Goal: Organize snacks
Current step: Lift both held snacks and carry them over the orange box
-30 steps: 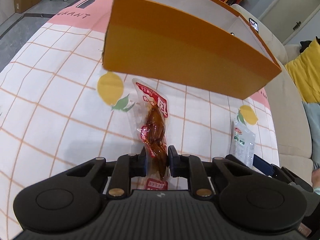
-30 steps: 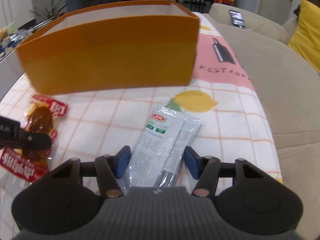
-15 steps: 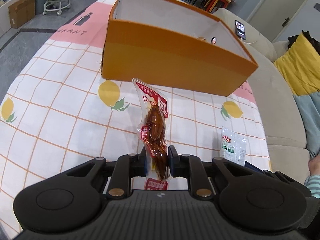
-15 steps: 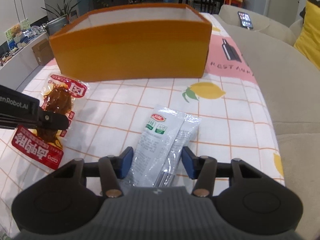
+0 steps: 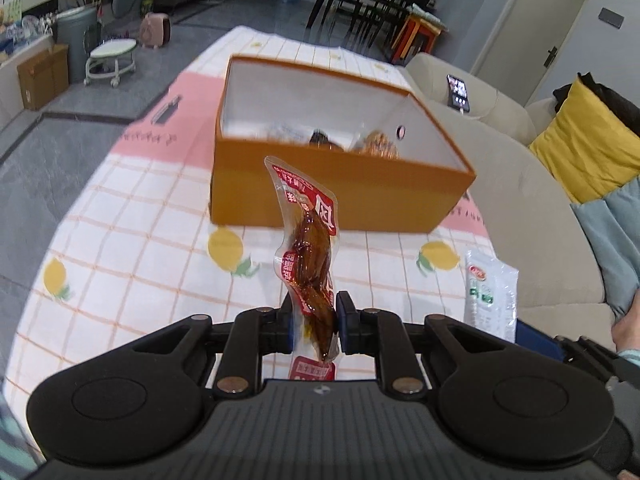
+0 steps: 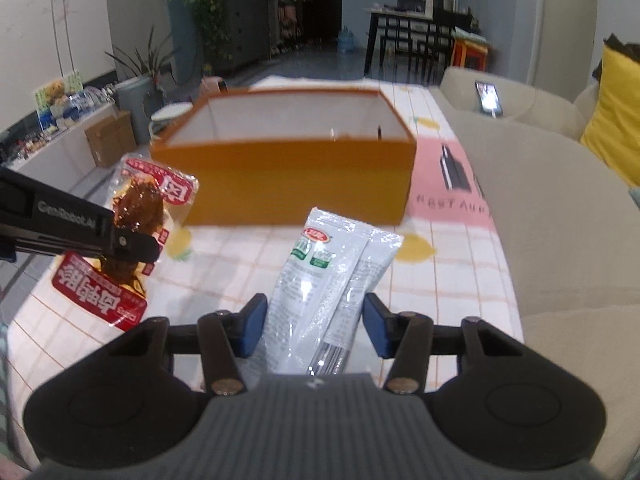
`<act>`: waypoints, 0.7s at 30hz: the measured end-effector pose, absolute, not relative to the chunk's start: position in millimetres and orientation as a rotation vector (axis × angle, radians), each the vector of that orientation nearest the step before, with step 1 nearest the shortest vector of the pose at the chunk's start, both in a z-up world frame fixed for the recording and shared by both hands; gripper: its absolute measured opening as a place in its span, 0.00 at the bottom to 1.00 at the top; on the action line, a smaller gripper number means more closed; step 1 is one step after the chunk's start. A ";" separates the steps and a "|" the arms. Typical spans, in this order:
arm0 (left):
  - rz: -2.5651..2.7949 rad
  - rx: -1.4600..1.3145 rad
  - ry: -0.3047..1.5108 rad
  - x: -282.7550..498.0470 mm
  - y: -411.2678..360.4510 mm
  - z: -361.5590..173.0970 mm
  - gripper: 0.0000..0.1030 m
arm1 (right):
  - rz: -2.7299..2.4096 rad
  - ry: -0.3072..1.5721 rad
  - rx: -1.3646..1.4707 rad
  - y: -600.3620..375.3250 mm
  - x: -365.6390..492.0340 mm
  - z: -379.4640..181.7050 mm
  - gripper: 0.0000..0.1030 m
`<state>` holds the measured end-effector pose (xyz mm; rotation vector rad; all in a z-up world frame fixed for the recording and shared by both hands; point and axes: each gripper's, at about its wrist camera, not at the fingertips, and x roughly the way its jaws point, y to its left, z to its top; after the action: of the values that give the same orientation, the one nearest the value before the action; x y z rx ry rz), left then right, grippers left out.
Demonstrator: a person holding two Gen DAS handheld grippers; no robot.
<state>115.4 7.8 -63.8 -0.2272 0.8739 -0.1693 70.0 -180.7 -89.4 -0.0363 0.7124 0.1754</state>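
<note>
Indoor light soft, fisheye edges warped, box [image 6: 296, 172] blurry.

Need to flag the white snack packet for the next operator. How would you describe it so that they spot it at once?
Start at the orange box on the lemon-print tablecloth. On the near side of it, toward the beige sofa, the white packet sits between the open fingers of the right gripper. It is pale with green and red logos, unlike the red meat packet in the left gripper.

Box [image 5: 340, 196] behind both packets (meat packet [image 5: 310, 256] left).
</note>
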 end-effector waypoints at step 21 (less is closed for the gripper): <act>-0.203 -0.156 0.679 200.1 23.5 38.4 0.20 | 0.283 0.446 -0.231 -163.9 140.7 19.0 0.48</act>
<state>200.1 23.5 38.4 -0.1557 0.6790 -0.2031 140.7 -163.9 19.0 -0.2306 0.4455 0.2828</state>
